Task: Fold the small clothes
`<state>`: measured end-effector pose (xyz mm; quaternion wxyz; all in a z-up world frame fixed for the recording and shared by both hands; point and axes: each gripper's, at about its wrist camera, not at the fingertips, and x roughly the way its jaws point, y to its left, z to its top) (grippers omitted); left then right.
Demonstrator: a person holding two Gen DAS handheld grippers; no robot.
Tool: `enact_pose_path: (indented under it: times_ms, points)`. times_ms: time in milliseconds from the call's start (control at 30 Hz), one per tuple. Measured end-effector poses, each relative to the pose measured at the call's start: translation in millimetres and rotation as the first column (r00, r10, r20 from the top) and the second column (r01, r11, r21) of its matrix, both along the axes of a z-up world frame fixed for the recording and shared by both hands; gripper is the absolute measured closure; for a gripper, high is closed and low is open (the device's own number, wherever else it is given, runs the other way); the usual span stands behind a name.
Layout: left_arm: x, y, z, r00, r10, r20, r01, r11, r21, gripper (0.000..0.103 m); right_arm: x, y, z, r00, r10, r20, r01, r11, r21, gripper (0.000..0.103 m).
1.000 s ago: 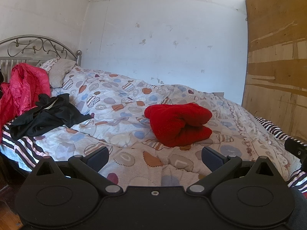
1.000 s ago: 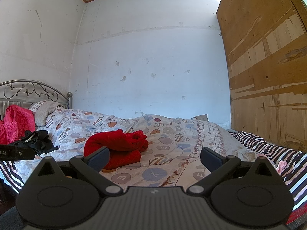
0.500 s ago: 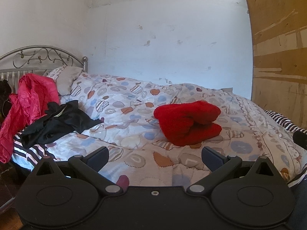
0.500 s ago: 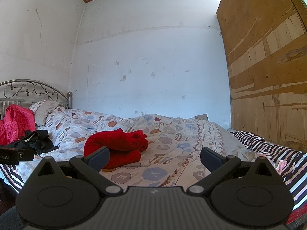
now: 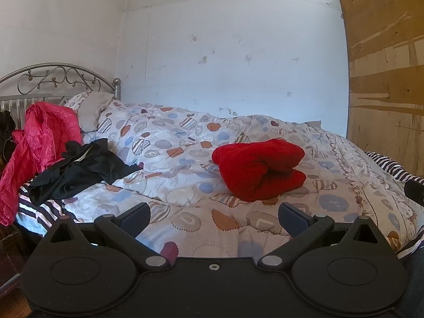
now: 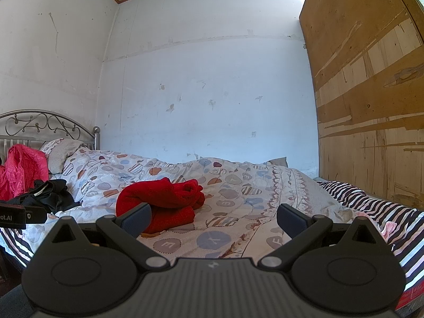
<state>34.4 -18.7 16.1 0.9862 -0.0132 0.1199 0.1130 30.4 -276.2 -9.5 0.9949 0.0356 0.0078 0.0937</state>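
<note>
Since a second ago the left gripper (image 5: 214, 218) has drawn back a little and swung its view toward the head of the bed, so more of the metal headboard (image 5: 57, 79) and the dark floor corner now show, while the right gripper (image 6: 214, 218) has held almost the same place.

The red garment (image 5: 258, 171) lies in a rolled, folded bundle on the patterned quilt (image 5: 169, 143), about midway along the bed and nearer its front edge than the wall. Nothing touches it. In the right wrist view the same red garment (image 6: 163, 202) sits just beyond the left fingertip, partly hidden by it.

Both grippers hover level above the front edge of the bed, pointing across it toward the white wall (image 6: 206, 92), jaws spread wide with nothing between them. The left one appears as a dark block at the left edge of the right wrist view.

Toward the head end, a crumpled black garment (image 5: 79, 168) lies on the quilt's edge and the striped sheet (image 5: 39, 209). Just beside it a pink jacket (image 5: 39, 143) hangs against the headboard, next to a grey pillow (image 5: 91, 110). At the foot end, the striped sheet (image 6: 371, 204) runs along a plywood panel (image 6: 371, 106).
</note>
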Motion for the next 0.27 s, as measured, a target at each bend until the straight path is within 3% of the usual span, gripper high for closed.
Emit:
enact_pose_path:
  times_ms: [267]
  points:
    - [0.3, -0.2, -0.3, 1.0, -0.002, -0.003, 0.002, 1.0, -0.002, 0.001, 0.2, -0.1, 0.2, 1.0, 0.0, 0.0, 0.0, 1.0, 0.0, 0.0]
